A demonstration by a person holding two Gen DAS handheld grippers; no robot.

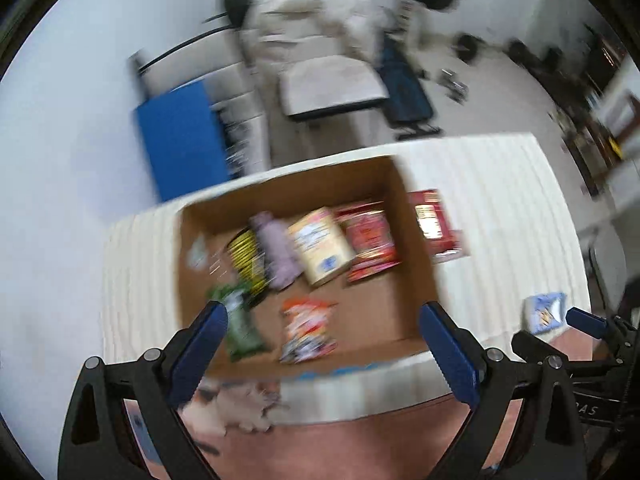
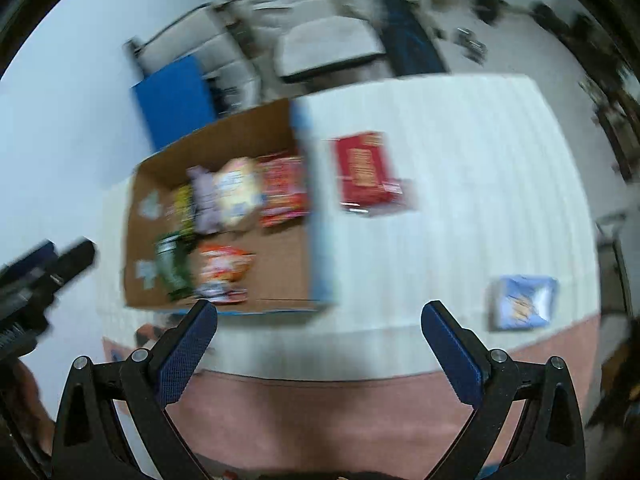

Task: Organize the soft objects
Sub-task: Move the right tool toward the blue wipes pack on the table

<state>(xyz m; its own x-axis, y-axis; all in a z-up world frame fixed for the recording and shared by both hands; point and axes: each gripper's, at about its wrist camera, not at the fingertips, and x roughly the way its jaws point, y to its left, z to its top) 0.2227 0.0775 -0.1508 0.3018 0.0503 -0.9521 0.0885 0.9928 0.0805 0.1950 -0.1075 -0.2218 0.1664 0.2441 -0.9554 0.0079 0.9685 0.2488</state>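
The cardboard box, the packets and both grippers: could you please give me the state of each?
cardboard box: open, holding several packets.
red packet: flat on the white table cover, outside the box.
light blue packet: on the cover near the table's front edge, outside the box.
left gripper: open, empty.
right gripper: open, empty.

We see even, bright indoor light without glare. Motion blur smears both views; packets in the cardboard box (image 1: 384,196) are unreadable. Fisheye distortion bends edges; corners vignette black.
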